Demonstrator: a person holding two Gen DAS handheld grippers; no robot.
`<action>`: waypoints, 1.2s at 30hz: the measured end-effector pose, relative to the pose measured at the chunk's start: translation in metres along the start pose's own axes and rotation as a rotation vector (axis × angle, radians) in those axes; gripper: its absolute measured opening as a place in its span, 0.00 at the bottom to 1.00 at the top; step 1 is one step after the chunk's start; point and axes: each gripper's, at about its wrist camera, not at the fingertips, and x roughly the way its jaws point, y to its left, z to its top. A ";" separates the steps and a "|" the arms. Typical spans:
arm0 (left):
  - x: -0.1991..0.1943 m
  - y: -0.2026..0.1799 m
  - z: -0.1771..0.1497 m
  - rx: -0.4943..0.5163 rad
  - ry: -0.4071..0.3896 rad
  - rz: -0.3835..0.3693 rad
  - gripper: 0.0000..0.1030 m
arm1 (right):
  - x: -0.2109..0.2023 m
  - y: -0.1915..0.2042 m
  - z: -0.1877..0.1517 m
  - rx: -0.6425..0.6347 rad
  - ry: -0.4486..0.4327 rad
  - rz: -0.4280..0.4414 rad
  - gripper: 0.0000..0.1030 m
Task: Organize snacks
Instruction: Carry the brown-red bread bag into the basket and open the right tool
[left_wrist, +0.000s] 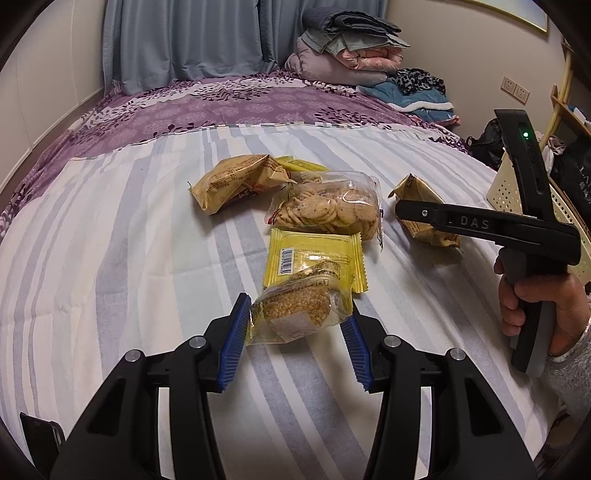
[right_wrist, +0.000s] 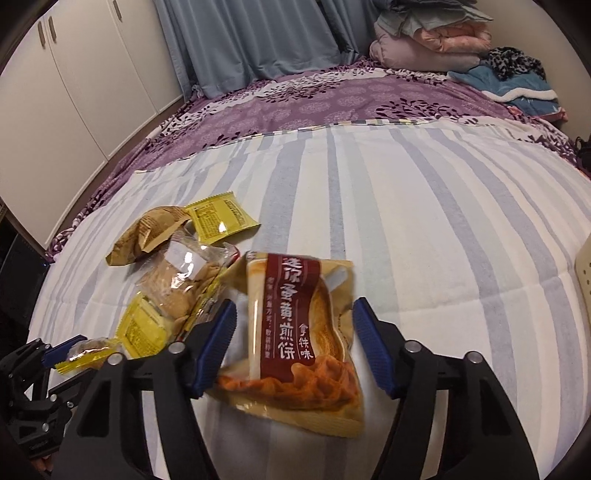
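Observation:
Several snack packets lie on the striped bedsheet (left_wrist: 110, 240). My left gripper (left_wrist: 297, 328) is open, its blue pads either side of a clear packet holding a yellow grain bar (left_wrist: 299, 314); contact is not certain. Behind it lie a flat yellow packet (left_wrist: 314, 258), a clear bag of biscuits (left_wrist: 328, 208) and a tan packet (left_wrist: 240, 182). My right gripper (right_wrist: 293, 347) is open around a tan and red pancake snack packet (right_wrist: 295, 339), which also shows in the left wrist view (left_wrist: 424, 221) under the right gripper's fingers (left_wrist: 417, 214).
A cream perforated basket (left_wrist: 506, 188) stands at the bed's right edge, its corner in the right wrist view (right_wrist: 585, 273). Folded quilts (left_wrist: 343, 48) and clothes sit at the bed's far end. Blue curtains (left_wrist: 184, 37) hang behind. White cupboards (right_wrist: 74, 92) stand at left.

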 end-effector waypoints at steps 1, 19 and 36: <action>0.001 0.000 0.000 0.001 -0.001 -0.002 0.49 | 0.000 0.000 -0.001 -0.003 -0.004 -0.005 0.55; 0.003 0.005 -0.002 -0.038 -0.016 0.039 0.45 | -0.047 -0.015 -0.012 0.053 -0.100 0.001 0.41; -0.036 -0.022 0.007 0.007 -0.075 0.051 0.45 | -0.129 -0.039 -0.021 0.125 -0.250 0.029 0.41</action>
